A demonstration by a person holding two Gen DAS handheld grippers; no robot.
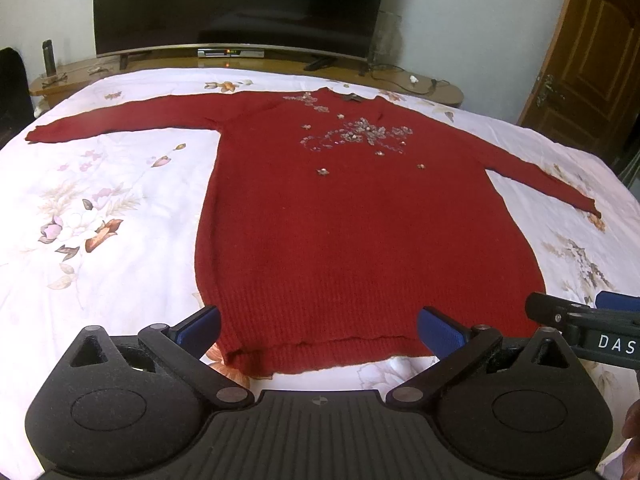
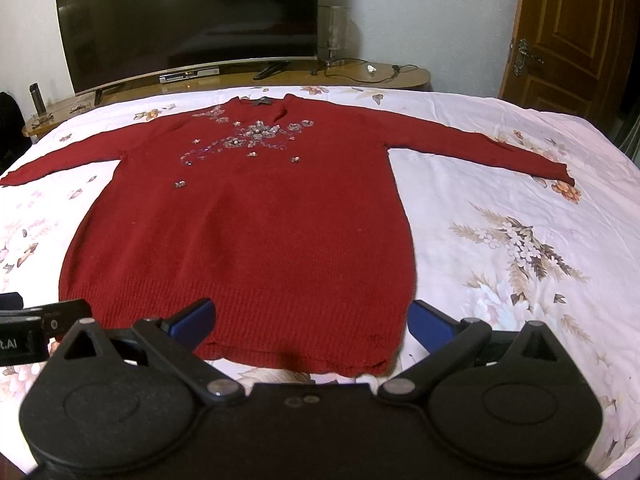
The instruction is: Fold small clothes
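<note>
A red knit sweater [image 1: 352, 232] with silver bead flowers on the chest lies flat, face up, on a floral white bedsheet [image 1: 100, 220], both sleeves spread out to the sides. It also shows in the right wrist view [image 2: 248, 240]. My left gripper [image 1: 318, 330] is open and empty, its blue pads [image 1: 200, 326] astride the bottom hem near the sweater's left corner. My right gripper [image 2: 310, 326] is open and empty, its jaws astride the hem near the right corner. The right gripper's side also shows at the right edge of the left wrist view [image 1: 584, 324].
Beyond the bed's far edge stands a low wooden TV bench [image 1: 400, 76] with a large dark television [image 1: 240, 4], a set-top box [image 1: 231, 53] and cables. A wooden door [image 1: 592, 52] is at the right. A dark bottle [image 1: 48, 58] stands at the far left.
</note>
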